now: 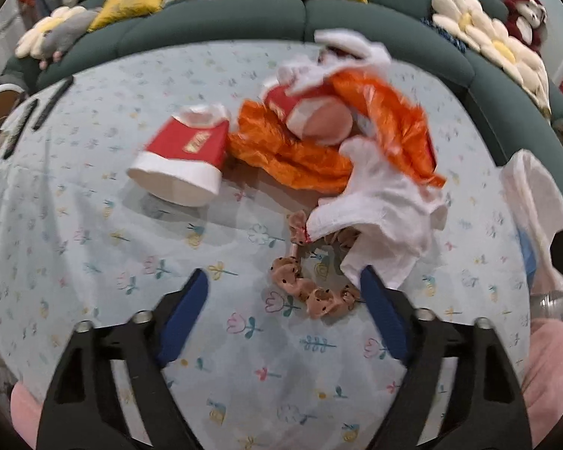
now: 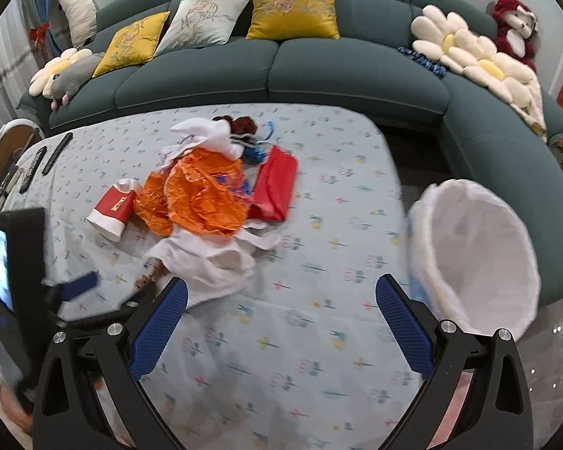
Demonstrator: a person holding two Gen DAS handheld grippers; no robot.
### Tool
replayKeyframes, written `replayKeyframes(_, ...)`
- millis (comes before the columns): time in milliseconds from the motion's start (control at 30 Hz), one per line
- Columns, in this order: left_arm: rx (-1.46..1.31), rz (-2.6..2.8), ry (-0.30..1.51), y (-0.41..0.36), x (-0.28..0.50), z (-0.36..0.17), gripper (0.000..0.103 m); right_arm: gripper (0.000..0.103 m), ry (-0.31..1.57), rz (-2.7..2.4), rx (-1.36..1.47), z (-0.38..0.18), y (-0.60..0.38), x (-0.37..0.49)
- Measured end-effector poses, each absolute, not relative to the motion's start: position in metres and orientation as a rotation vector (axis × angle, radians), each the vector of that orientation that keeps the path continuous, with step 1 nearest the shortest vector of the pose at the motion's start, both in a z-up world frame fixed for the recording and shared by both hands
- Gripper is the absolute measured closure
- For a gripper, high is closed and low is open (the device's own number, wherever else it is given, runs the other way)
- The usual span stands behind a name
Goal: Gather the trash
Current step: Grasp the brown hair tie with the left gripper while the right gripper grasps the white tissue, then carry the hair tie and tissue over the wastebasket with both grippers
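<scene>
**Orange wrapper and paper trash on a flowered table**

Orange crinkled plastic wrapper [image 1: 300, 150], centre of the table [image 1: 94, 247], heaped with other trash. Red-and-white paper cup [image 1: 182, 159], on its side just left of the wrapper; it bears a small yellow label, the writing too blurred to read. Second red-and-white cup [image 1: 311, 112], lying on the wrapper. White crumpled tissue [image 1: 379, 206], against the wrapper's lower right edge. Peach dotted scrunchie [image 1: 311, 285], partly under the tissue. Red flat pouch [image 2: 276, 183], right of the wrapper in the right wrist view, no legible print. White-lined bin [image 2: 480, 255], at the table's right edge.

Left gripper [image 1: 283, 315]: tilted steeply down over the scrunchie, jaws apart, nothing pressed between them. Right gripper [image 2: 281, 322]: angled down over bare tablecloth, lower centre of frame, jaws wide and empty.
</scene>
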State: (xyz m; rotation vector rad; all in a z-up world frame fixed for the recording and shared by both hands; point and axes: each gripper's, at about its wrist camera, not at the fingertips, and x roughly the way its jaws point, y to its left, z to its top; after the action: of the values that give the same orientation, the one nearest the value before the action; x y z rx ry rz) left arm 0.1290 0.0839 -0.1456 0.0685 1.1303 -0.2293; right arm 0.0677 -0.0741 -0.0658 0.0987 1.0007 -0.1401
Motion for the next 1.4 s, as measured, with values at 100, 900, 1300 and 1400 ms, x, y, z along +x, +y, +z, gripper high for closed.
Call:
replayKeyframes(100, -0.005, -0.231, 1.163, 0.092, 0.137, -0.155, 0.039, 0.007, 1.012, -0.132, 0.091, -0.074, -0.066, 0.079)
replayKeyframes(900, -0.130, -0.252, 1.193, 0.121, 0.129, -0.145, 0.094, 0.095, 1.156, 0.045, 0.169, -0.132, -0.023, 0.121)
replayKeyframes(1300, -0.108, -0.304, 1.055, 0.101, 0.105, -0.077, 0.094, 0.097, 1.015, 0.062, 0.221, -0.060, -0.050, 0.084)
replayKeyframes(1400, -0.101, -0.329, 1.008, 0.090, 0.099, -0.055, 0.094, 0.097, 0.966, 0.058, 0.228, -0.038, -0.060, 0.073)
